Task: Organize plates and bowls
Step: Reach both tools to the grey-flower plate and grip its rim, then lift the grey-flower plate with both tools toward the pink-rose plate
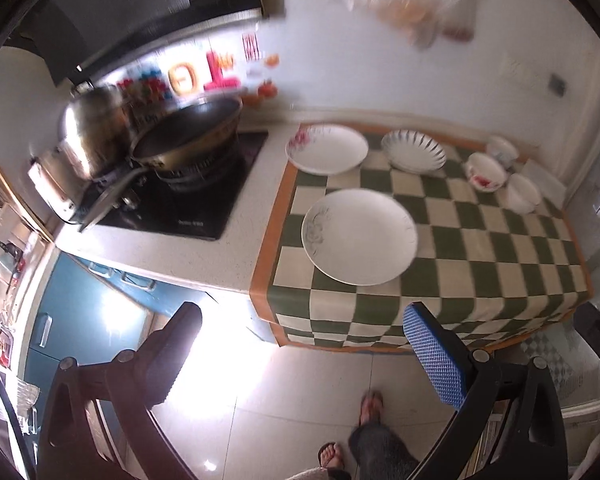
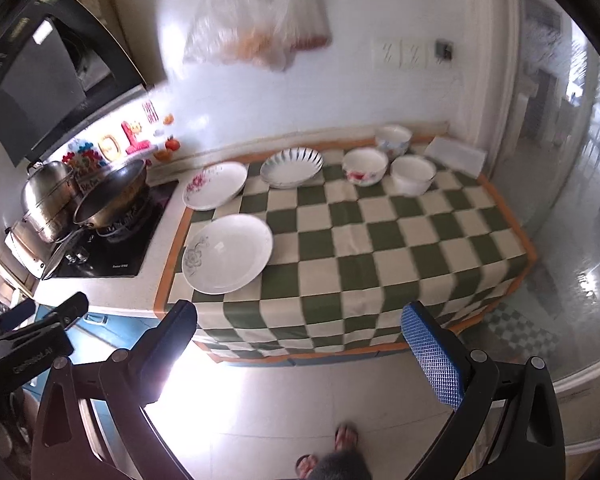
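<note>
A green and cream checked cloth (image 1: 480,248) (image 2: 380,248) covers the counter. On it lie a large white plate with a grey flower (image 1: 358,236) (image 2: 228,252), a plate with pink flowers (image 1: 326,149) (image 2: 215,185) and a striped dish (image 1: 413,150) (image 2: 291,167). Three bowls stand at the back right: one with red print (image 1: 485,171) (image 2: 365,166), a plain white one (image 1: 522,193) (image 2: 413,174) and one behind them (image 1: 502,151) (image 2: 394,139). My left gripper (image 1: 304,352) and right gripper (image 2: 300,348) are open and empty, held above the floor in front of the counter.
A black stove (image 1: 188,196) (image 2: 112,248) with a wok (image 1: 188,132) (image 2: 112,194) and a steel pot (image 1: 92,132) (image 2: 48,200) stands to the left. Plastic bags (image 2: 256,20) hang on the wall. The person's feet (image 1: 370,404) are on the tiled floor below.
</note>
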Motion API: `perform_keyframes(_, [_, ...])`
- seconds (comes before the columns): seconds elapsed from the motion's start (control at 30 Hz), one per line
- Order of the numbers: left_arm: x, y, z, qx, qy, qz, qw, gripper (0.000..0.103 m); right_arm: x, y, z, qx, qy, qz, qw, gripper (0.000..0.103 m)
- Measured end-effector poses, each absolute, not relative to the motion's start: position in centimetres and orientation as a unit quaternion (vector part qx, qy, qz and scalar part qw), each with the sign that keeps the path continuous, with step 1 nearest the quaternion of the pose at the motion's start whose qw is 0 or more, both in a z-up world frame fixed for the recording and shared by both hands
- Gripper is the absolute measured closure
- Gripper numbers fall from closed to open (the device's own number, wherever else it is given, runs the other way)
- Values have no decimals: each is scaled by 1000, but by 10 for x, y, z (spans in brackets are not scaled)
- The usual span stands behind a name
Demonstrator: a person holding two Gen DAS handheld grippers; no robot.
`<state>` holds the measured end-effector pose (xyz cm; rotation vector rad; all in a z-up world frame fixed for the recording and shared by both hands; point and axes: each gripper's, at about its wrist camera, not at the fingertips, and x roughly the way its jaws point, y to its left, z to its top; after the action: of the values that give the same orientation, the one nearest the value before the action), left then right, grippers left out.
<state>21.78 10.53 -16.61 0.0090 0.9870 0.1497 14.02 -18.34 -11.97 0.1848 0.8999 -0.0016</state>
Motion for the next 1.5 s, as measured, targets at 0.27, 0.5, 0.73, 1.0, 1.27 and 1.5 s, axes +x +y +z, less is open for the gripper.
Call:
perform_keyframes(0.27, [335,131,-247,-40,560,88,823,0,291,-177,-214,104,507,64,853,3])
perform_keyframes(0.5, [420,147,-312,-70,619,111,774,0,415,-175,-309,123,594,113,787,7])
perform_keyframes(0.73, [473,164,-366,-103,672,95,727,18,496,-161,-386,124,656,135,732,16])
perform_keyframes(1.0, [486,180,-402,-144,711,58,686,55,534,-137,-433,131,701,154,684,31])
perform_keyframes(1.27, [483,174,-393,-149,712,22,685,70,532,-106,-436,114,704,166,681,84])
perform_keyframes(1.5, [478,156,-385,-133,708,3,693,70,521,-114,-428,100,675,149,716,84])
